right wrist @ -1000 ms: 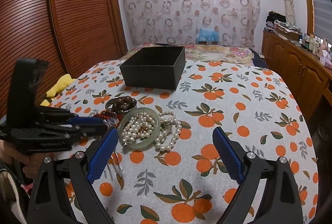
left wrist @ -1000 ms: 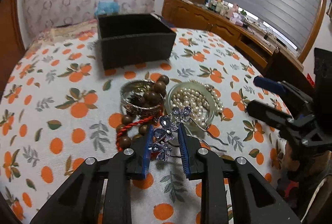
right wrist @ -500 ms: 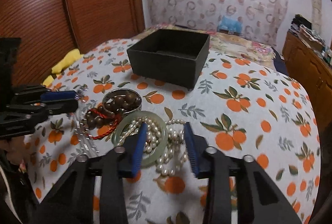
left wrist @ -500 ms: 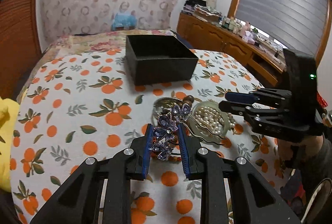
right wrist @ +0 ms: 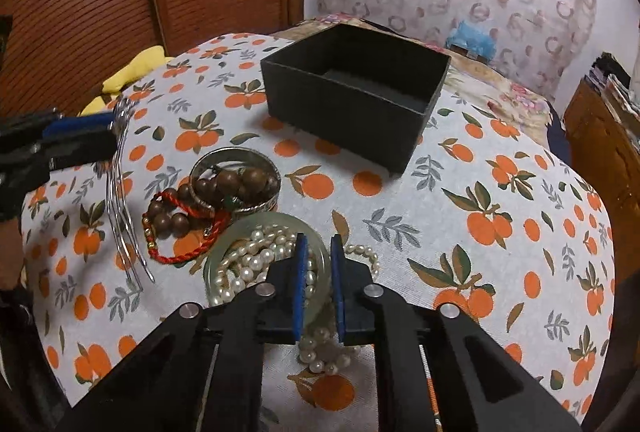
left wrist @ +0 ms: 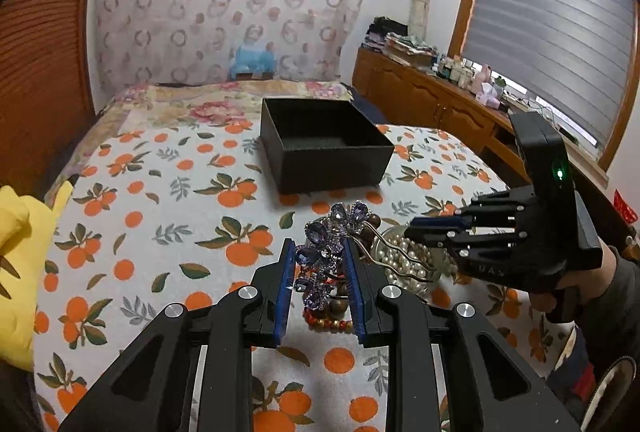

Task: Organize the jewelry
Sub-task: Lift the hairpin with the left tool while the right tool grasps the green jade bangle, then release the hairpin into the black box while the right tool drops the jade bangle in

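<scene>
Since a second ago, the left hand-held gripper point(left wrist: 319, 274) has lifted the purple jewelled hairpin point(left wrist: 326, 255) clear of the jewelry pile, while the right hand-held gripper point(right wrist: 318, 282) has swung in from open cloth and narrowed its wide jaws over the pearls.

A bed point(left wrist: 152, 200) covered in an orange-print cloth carries everything. Toward its far side stands an open black box point(right wrist: 352, 100), well apart from the jewelry, its inside bare in both views. Nearer the cameras the pieces lie clustered: a silver bangle point(right wrist: 236, 180) ringing brown wooden beads point(right wrist: 224, 184), a red cord bracelet point(right wrist: 188, 236) beside them, and a pale green jade bangle point(right wrist: 256, 236) with a pearl strand point(right wrist: 256, 260) heaped in and over it.

In the left wrist view the left hand-held gripper's blue pads press on the hairpin's flower cluster, holding it above the cloth, its wavy metal prongs point(right wrist: 124, 208) hanging down toward the pile. In the right wrist view the right hand-held gripper's jaws are closing and stand narrow, set on either side of the jade bangle's near rim with pearls between them; whether the pads already press on the bangle cannot be told. A person's right hand point(left wrist: 580, 280) grips that tool's handle at the frame's right edge. A yellow cloth point(left wrist: 16, 252) lies at the bed's left edge.
</scene>
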Demonstrator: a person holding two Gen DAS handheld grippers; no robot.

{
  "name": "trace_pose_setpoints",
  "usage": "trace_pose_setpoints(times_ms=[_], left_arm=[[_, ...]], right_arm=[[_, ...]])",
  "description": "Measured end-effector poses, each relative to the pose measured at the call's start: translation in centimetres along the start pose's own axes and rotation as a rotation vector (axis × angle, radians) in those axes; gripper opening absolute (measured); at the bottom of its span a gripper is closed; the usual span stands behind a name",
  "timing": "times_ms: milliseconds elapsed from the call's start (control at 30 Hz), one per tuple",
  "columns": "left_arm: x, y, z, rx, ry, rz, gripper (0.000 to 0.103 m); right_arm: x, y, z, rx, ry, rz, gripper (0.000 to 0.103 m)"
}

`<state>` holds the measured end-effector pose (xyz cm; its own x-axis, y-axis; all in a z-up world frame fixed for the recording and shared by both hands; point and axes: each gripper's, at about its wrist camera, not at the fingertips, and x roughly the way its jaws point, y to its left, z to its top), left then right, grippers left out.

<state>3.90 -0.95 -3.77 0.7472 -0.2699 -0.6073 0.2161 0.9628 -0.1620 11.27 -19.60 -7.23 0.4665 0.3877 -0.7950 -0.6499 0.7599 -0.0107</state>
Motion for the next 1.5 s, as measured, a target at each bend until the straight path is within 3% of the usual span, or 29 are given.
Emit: trace_pose_setpoints(times_ms=[367, 800, 1133, 1500], left_arm=[[0.0, 0.7, 1.0, 0.003, -0.018, 0.028, 0.023], [1.3, 1.5, 5.7, 0.022, -0.057, 0.058, 0.023], [5.9, 1.4, 10.2, 0.038, -0.047, 0.084, 0.023], [11.3, 0.8, 12.1, 0.043, 0.022, 0.101, 0.023]], right_arm=[[-3.0, 0.2, -0.1, 0.001, -0.112, -0.033, 0.009], [-6.5, -2.7, 3.1, 0.042, -0.232, -0.095, 0.009], [-6.2, -5.7, 5.8, 0.079, -0.251, -0.160, 0.009], [-5.3, -7.3, 7.6, 0.109, -0.262, -0.177, 0.009]])
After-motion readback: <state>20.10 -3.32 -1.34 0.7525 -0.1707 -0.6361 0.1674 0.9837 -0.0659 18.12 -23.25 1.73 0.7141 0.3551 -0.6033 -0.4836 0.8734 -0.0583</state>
